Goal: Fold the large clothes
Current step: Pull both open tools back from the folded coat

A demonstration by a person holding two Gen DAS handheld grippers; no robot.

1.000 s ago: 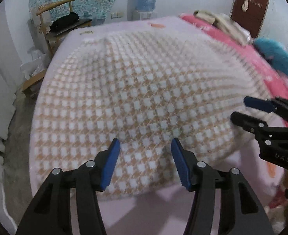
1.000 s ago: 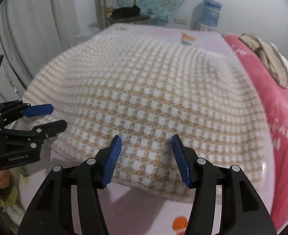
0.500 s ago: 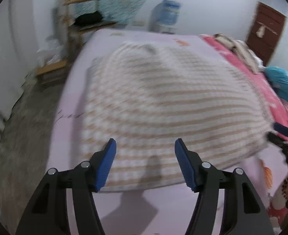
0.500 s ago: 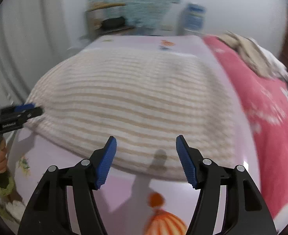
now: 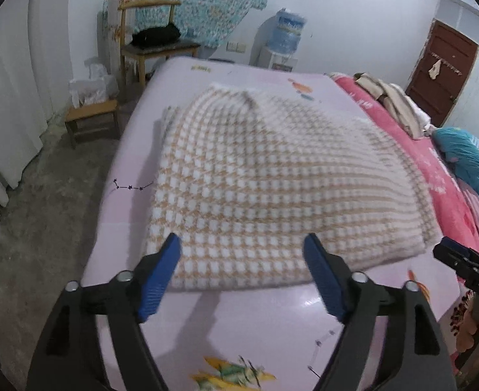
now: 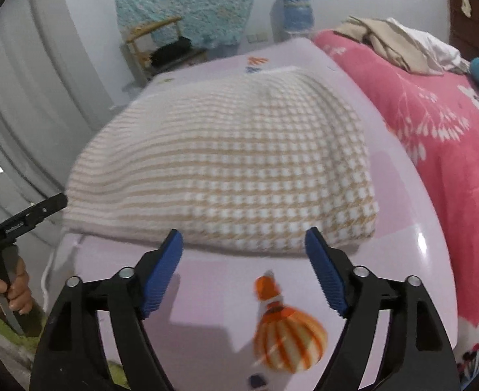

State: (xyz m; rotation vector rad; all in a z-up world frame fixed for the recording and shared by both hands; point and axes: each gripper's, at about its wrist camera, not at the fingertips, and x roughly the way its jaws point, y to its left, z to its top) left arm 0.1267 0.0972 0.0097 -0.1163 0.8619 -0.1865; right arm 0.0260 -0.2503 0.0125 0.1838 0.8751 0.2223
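Tan-and-white checked blanket (image 5: 272, 189) lies folded on the lilac bed (image 5: 255, 325), long side crosswise; left gripper (image 5: 242, 270) is opening, empty. Right view: blanket (image 6: 226, 169) lies beyond the opening, empty right gripper (image 6: 244, 260).

Both wrist views angled down from the bed's (image 5: 255, 319) near edge toward the far wall; left view further left, right view somewhat blurred; shared: checked garment (image 5: 272, 189) (image 6: 226, 169).
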